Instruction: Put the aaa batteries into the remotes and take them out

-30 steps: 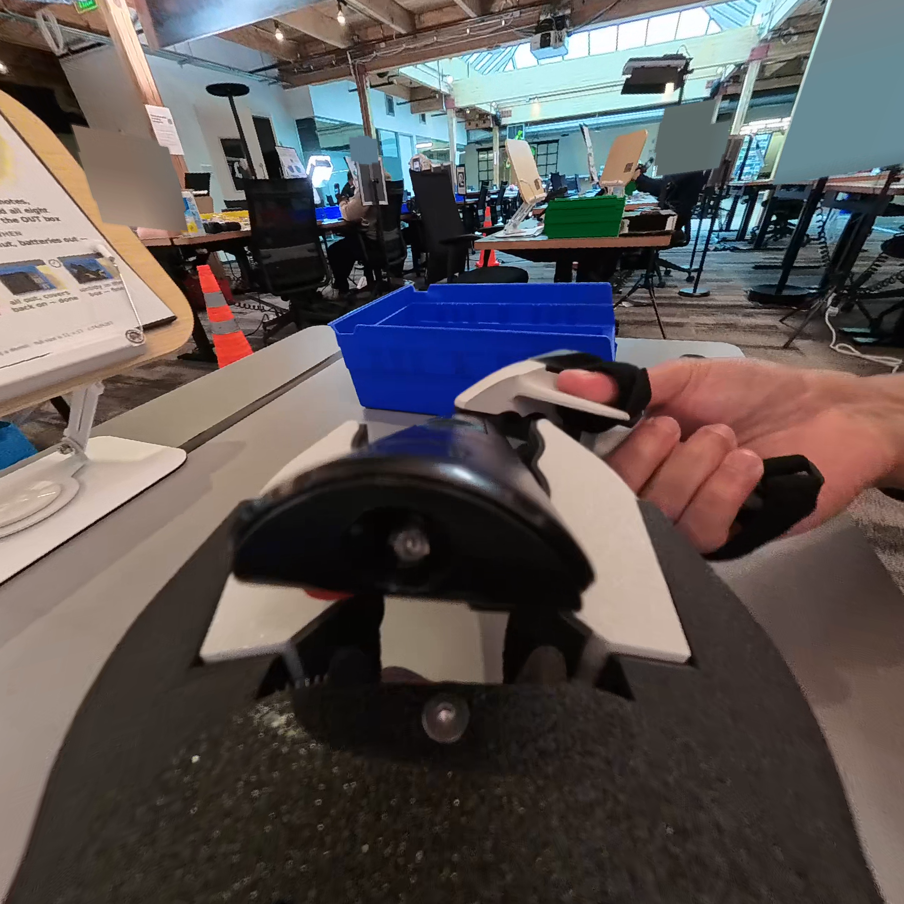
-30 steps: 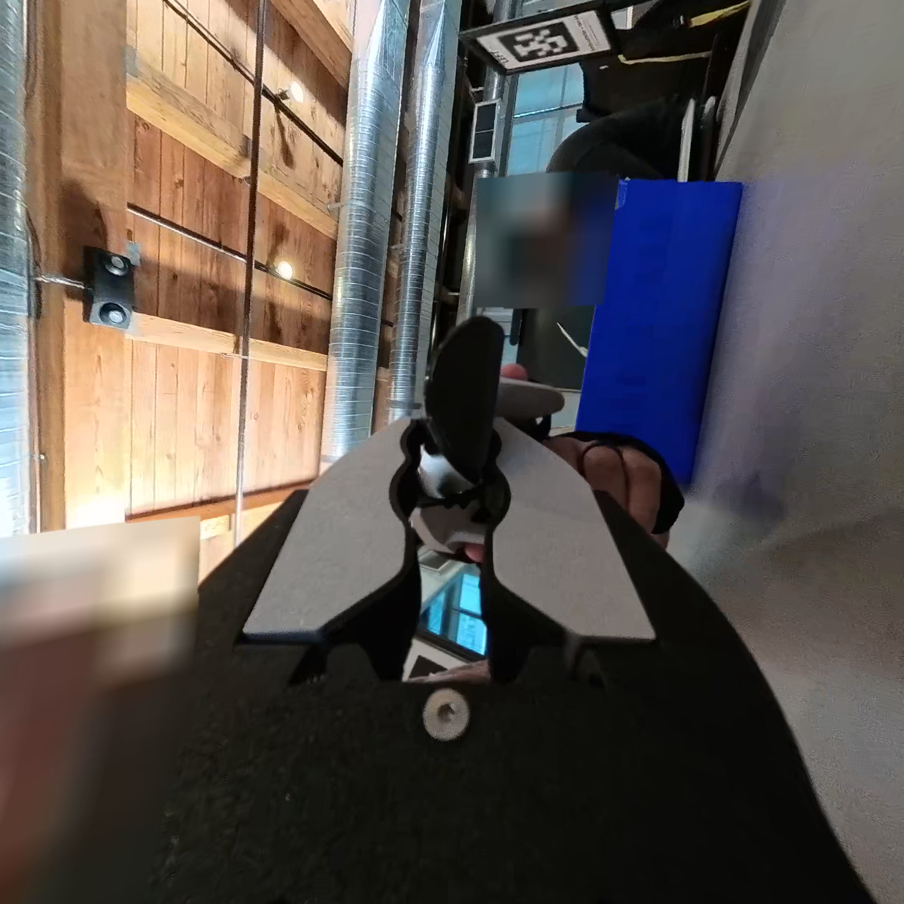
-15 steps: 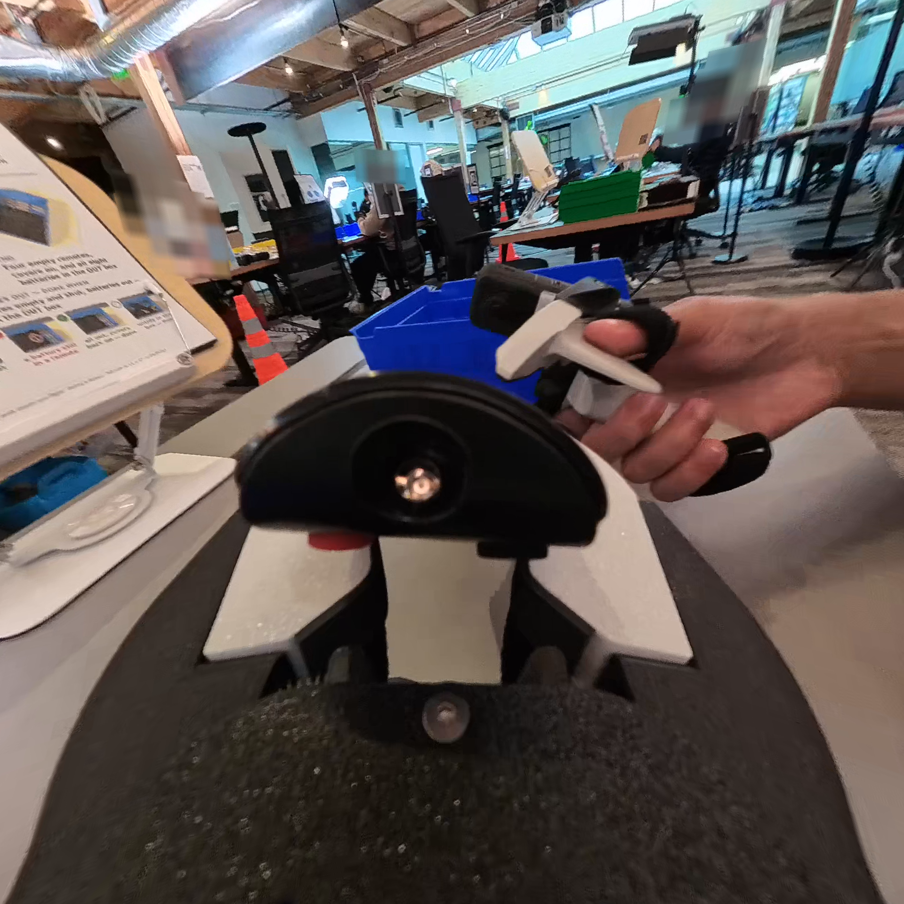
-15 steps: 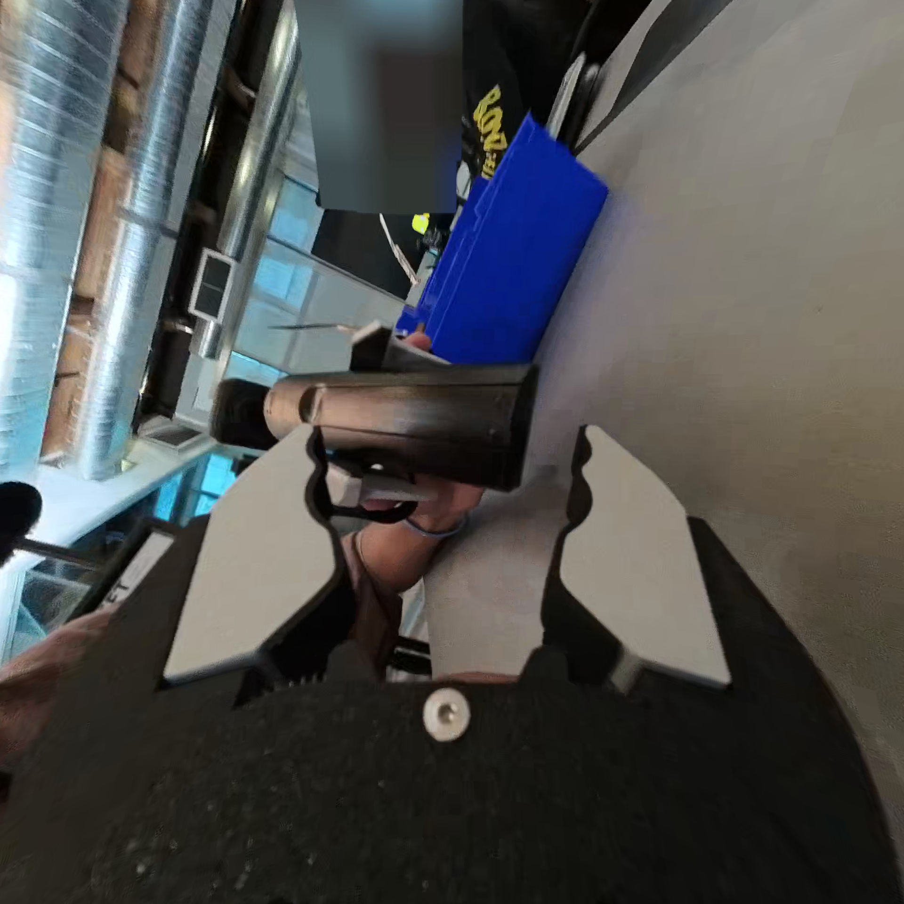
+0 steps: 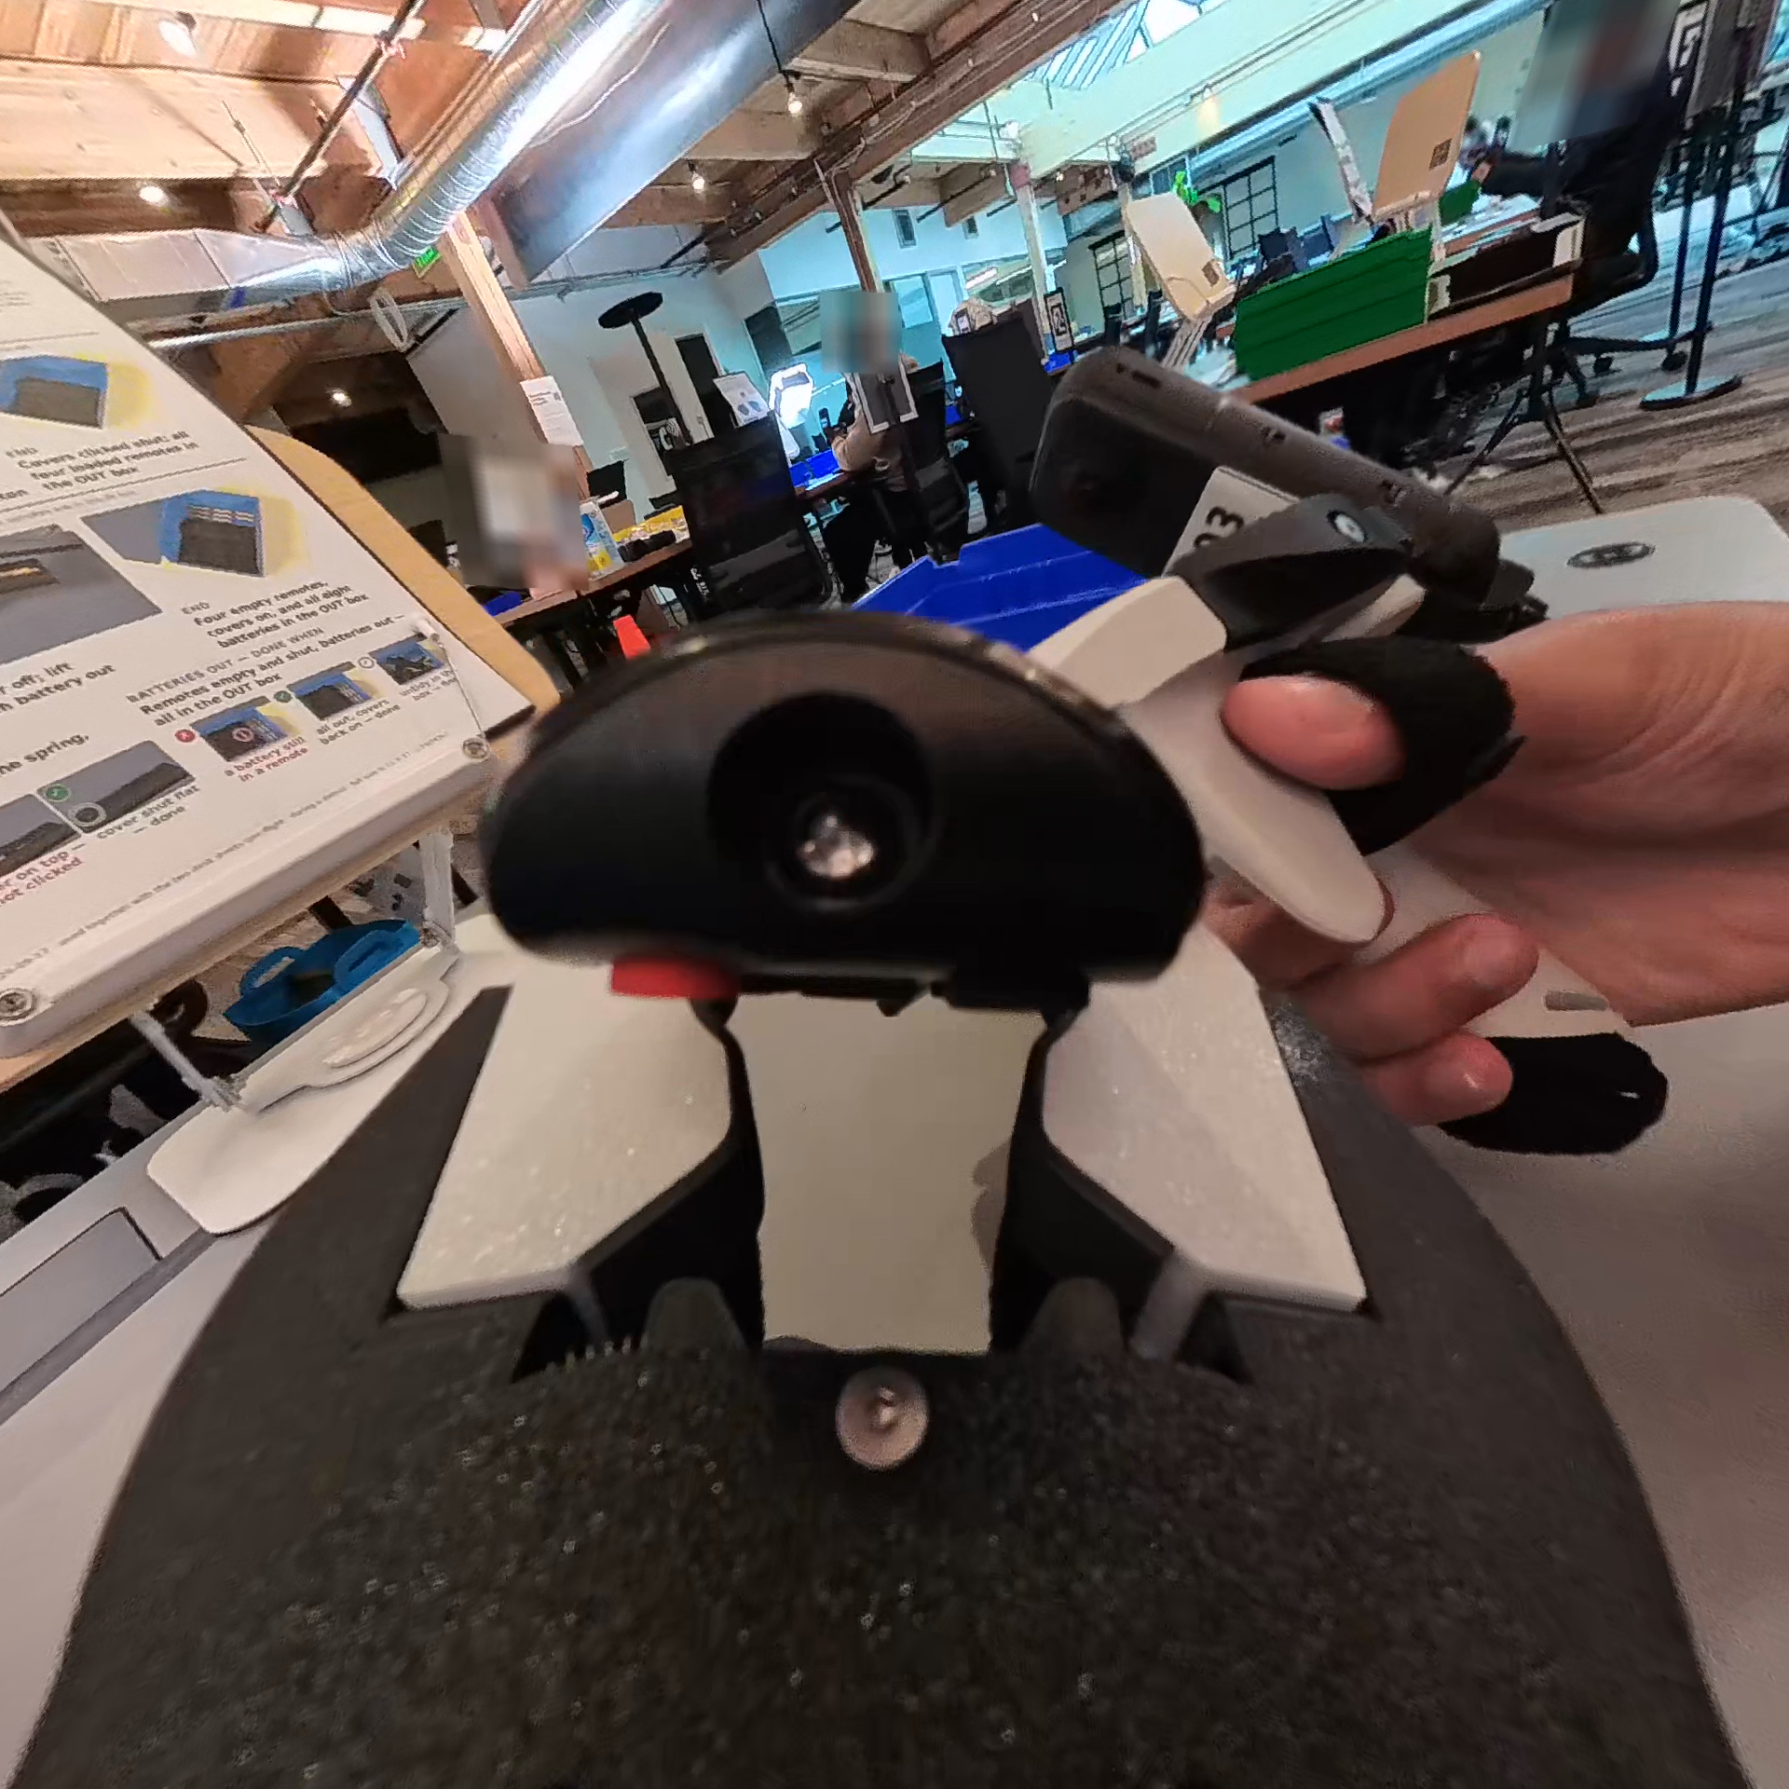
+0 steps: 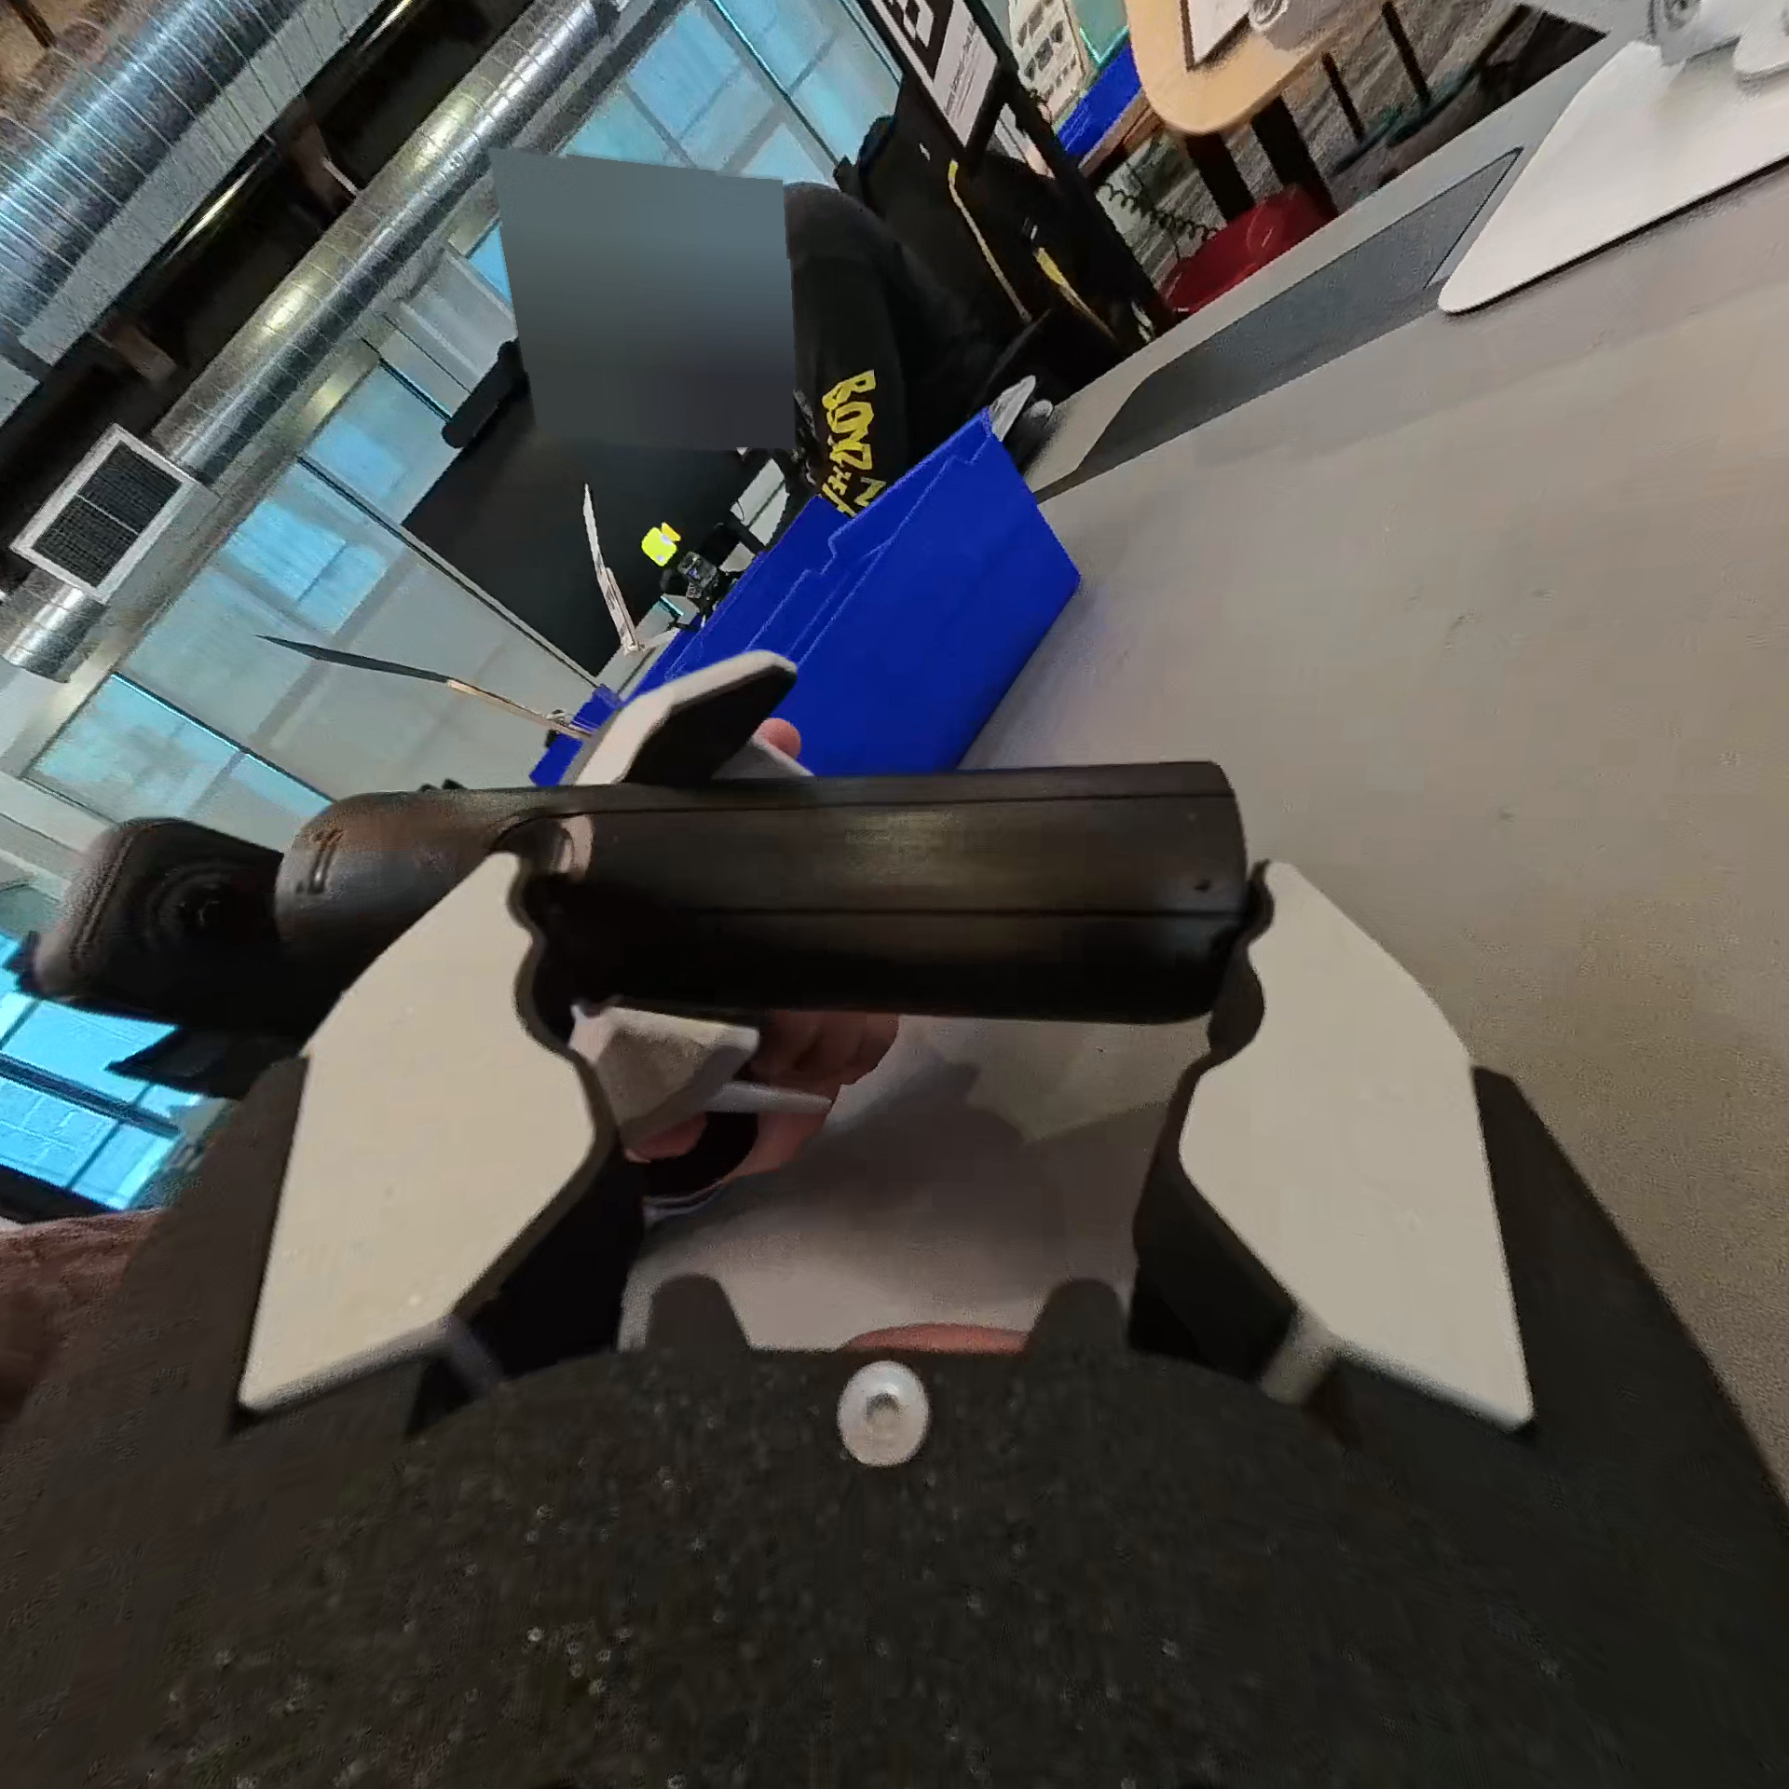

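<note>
The grey table [image 6: 1452,678] and the blue bin [image 6: 920,629] show no batteries. Your left gripper [image 5: 871,997] clamps the black remote [image 6: 871,920] and holds it in the air near the bin. Your right gripper [image 6: 891,920] stands wide open, with the remote lying across its tips (nothing gripped). The cover state cannot be told. Treat loading as outstanding.

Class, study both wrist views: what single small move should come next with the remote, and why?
Probably close the right gripper gently onto the remote, to brace it for working the battery cover. The left gripper clamps the remote, with its red button facing down, while the right fingers stand wide apart around it. No battery shows in either view.
</note>
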Demonstrator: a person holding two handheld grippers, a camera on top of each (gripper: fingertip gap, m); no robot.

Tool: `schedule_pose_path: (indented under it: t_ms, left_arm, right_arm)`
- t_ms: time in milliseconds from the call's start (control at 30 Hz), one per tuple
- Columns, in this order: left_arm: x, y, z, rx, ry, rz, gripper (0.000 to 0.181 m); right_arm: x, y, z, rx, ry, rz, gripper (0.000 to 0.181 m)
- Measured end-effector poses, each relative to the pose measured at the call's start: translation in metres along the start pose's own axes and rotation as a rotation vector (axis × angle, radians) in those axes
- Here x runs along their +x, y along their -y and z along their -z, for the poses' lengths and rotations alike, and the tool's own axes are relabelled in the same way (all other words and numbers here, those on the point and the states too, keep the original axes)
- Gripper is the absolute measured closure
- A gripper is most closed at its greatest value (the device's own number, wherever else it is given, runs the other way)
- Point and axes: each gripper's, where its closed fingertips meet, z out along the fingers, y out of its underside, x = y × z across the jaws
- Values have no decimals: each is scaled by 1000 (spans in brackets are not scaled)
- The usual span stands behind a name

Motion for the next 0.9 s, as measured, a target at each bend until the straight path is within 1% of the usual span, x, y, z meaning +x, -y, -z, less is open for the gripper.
schedule_pose_path:
  t_ms: [33, 100, 167, 267, 300, 367, 433, 633, 667, 700, 733, 767, 800, 833, 900]
  left_arm:
    - [2, -1, -1, -2, 0, -7, 120]
    - [3, -1, -2, 5, 0, 9, 120]
    - [3, 1, -1, 12, 3, 8, 120]
    - [3, 2, -1, 18, 3, 6, 120]
    - [4, 3, -1, 28, -1, 14, 120]
    - [4, 0, -2, 15, -2, 29, 120]
    - [4, 0, -2, 18, 1, 25, 120]
    - [3, -6, -3, -6, 1, 39, 122]
    - [3, -3, -1, 16, 3, 46, 122]
    - [5, 6, 3, 71, -16, 59, 121]
    - [7, 7, 1, 43, -8, 53, 122]
    - [8, 12, 0, 43, 21, 23, 121]
    - [9, 20, 0, 65, 26, 12, 120]
    - [10, 21, 0, 61, 20, 22, 120]
    - [7, 15, -1, 50, 7, 40, 120]
  right_arm:
    - [0, -1, -1, 2, 5, -20, 48]
    - [2, -3, -2, 4, 14, -67, 47]
    - [2, -2, -1, -3, 21, -71, 53]
    - [2, -3, 0, -30, 26, -66, 54]
    - [3, -3, 1, -32, 23, -78, 59]
    - [5, -2, 3, -24, 8, -83, 61]
    - [5, -1, 4, -28, 1, -59, 61]
    - [10, 3, 7, -51, -84, 31, 62]
    - [11, 6, 10, -38, -92, 29, 71]
    - [21, 32, 30, 111, -105, -57, 151]
    - [23, 26, 30, 36, -50, -91, 150]
    - [23, 29, 30, 67, -8, -103, 151]
    - [21, 26, 28, 39, 14, -112, 150]
    - [22, 24, 27, -12, 14, -87, 151]
    - [27, 24, 25, -36, -22, -51, 147]
